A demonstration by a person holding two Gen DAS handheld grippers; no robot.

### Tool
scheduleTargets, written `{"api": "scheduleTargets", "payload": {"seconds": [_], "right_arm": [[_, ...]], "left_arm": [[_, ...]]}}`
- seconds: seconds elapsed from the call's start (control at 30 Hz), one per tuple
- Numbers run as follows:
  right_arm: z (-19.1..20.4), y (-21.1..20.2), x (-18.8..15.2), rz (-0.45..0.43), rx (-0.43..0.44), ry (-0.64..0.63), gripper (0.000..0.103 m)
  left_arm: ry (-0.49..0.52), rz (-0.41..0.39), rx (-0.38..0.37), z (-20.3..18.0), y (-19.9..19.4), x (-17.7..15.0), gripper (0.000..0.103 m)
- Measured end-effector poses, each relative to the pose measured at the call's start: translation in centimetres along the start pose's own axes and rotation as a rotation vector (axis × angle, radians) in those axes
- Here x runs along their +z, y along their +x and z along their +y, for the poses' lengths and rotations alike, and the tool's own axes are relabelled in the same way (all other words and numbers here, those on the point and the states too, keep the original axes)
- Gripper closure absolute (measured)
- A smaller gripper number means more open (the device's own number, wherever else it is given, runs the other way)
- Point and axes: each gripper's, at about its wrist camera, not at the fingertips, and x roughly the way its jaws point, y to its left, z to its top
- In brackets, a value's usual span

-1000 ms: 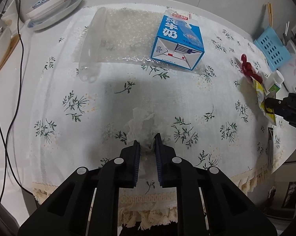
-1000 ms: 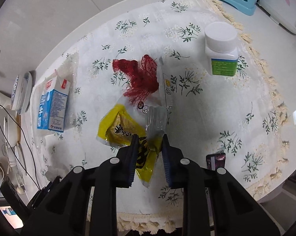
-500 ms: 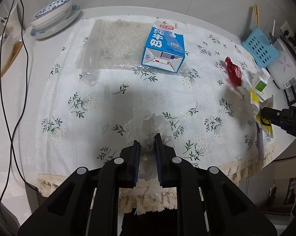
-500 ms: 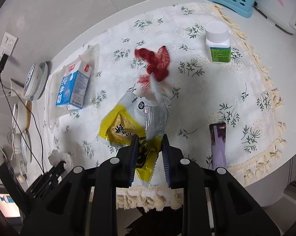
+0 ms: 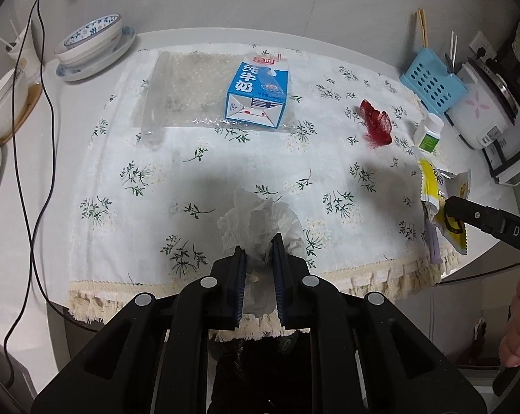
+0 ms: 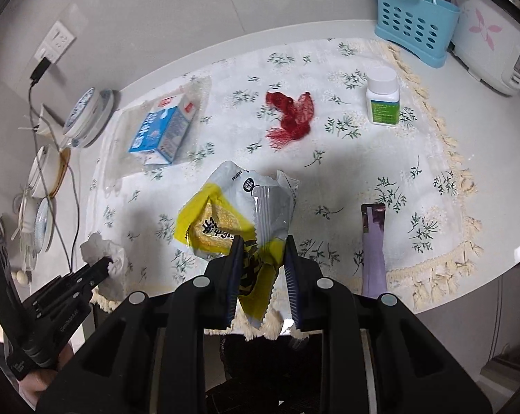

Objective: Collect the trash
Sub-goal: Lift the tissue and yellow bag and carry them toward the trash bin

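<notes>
The left gripper [image 5: 259, 253] pinches a crumpled tissue [image 5: 260, 222] above the tablecloth's near fringe [image 5: 363, 277]. The right gripper [image 6: 261, 253] clamps a yellow wrapper [image 6: 225, 219], its long axis running away from the jaws. Farther off lies a blue milk carton [image 5: 258, 95], its base end facing the left camera.

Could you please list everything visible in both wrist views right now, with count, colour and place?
crumpled white tissue: one, white, in left jaws
yellow snack wrapper: one, yellow and silver, in right jaws
blue milk carton: one, blue and white, lying on bubble wrap
clear bubble wrap sheet: one, clear, far left of cloth
red mesh net: one, red, mid cloth
white pill bottle: one, white, green label, upright
purple sachet: one, purple, near fringe
floral tablecloth: one, white
blue perforated utensil basket: one, far right
patterned bowl: one, on plate
left gripper: shut on tissue
right gripper: shut on wrapper
</notes>
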Motion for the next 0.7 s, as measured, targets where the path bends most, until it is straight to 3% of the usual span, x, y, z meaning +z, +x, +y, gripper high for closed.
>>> {"api": "scheduleTargets", "payload": {"seconds": [0.7], "right_arm": [[0.3,-3.7,-7.2,-0.068,-0.003,-0.118,0.081]], "left_arm": [[-0.014,-0.042,-0.043,-2.4,-3.4,-7.3,0.089]]}}
